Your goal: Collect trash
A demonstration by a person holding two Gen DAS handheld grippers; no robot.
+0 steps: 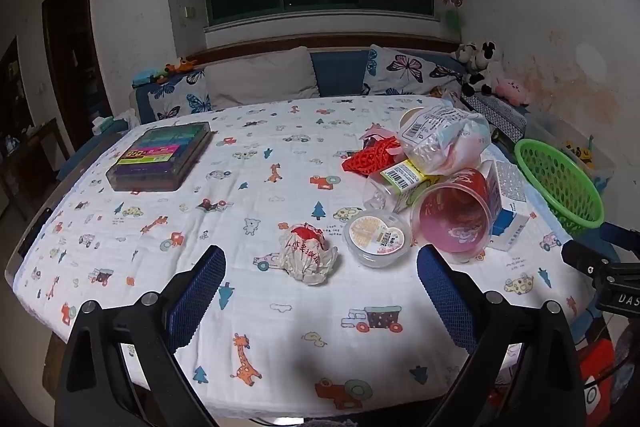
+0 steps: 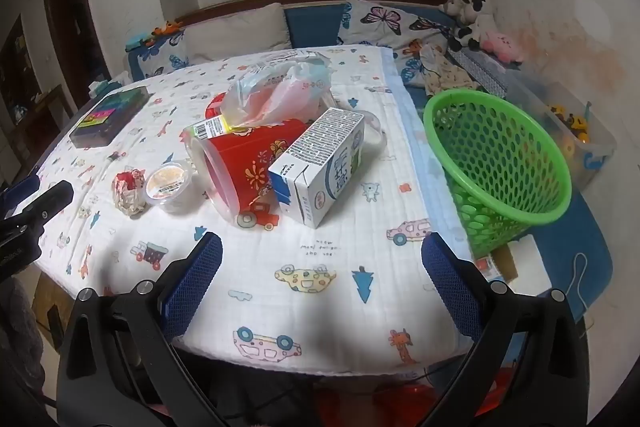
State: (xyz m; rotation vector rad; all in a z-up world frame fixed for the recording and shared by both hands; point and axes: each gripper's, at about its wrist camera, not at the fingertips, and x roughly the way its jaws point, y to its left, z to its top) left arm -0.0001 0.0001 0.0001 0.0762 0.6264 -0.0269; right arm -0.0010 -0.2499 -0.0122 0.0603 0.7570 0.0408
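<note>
Trash (image 2: 256,147) lies heaped on the worktop (image 2: 320,267) beside a green basket (image 2: 500,163); left tool (image 1: 320,267) and right tool (image 2: 322,259) gape wide, empty.

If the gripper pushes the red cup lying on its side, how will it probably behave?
The red cup lies on its side, so it would probably roll in a curve. It looks empty and thin-walled, likely light and easily squashed. The milk carton beside it may block it.
</note>
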